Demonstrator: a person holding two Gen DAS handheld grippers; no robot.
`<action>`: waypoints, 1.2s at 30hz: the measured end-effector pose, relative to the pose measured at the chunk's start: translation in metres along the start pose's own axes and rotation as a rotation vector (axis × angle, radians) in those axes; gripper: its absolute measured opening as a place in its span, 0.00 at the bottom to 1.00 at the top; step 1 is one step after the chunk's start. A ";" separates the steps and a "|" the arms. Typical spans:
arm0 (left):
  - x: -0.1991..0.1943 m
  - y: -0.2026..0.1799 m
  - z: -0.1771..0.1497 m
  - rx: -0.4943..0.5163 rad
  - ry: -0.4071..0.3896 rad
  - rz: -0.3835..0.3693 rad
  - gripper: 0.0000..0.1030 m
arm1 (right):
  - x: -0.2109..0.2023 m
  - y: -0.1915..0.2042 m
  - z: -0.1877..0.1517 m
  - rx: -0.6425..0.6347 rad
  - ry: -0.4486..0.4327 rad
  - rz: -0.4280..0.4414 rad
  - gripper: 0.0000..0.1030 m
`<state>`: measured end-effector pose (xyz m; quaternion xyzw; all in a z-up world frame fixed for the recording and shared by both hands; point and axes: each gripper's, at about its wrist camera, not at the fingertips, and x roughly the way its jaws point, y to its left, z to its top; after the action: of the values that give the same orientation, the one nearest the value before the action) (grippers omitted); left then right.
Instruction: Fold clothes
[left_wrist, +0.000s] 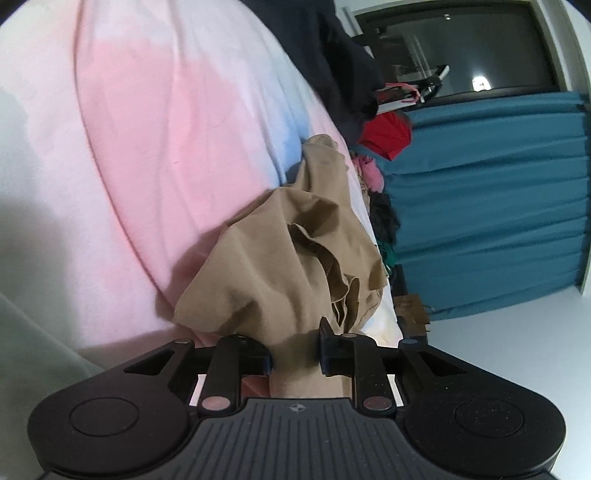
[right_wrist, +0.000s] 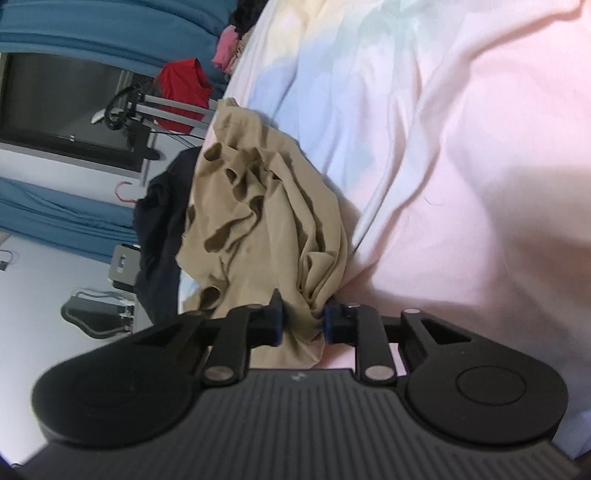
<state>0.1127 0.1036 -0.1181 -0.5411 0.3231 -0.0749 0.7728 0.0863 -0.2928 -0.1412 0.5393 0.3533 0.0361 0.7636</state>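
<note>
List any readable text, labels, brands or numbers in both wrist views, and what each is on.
No readable text in either view.
Left gripper body: a small round crosshair mark, no letters.
Right gripper body: a tiny pale mark, too blurred to read.
Brown cardboard piece by the blue curtain: dark print, too small and blurred to read.
Tan garment: no label visible.

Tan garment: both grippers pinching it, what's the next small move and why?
Probably lift and draw the hands apart. The left gripper and right gripper each clamp a bunch of the tan garment, which lies crumpled on the pastel sheet, too wadded to fold.
</note>
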 end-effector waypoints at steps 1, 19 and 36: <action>0.002 0.001 0.001 -0.008 0.002 0.000 0.22 | -0.002 0.001 0.001 -0.005 -0.004 0.006 0.21; -0.023 -0.036 -0.009 0.152 -0.050 -0.075 0.08 | -0.017 0.010 0.005 -0.020 0.035 0.016 0.19; -0.126 -0.056 -0.058 0.068 0.014 -0.139 0.07 | -0.122 0.013 -0.026 -0.047 -0.033 0.072 0.19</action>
<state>-0.0067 0.0939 -0.0282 -0.5350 0.2875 -0.1432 0.7814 -0.0161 -0.3195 -0.0731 0.5340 0.3200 0.0629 0.7801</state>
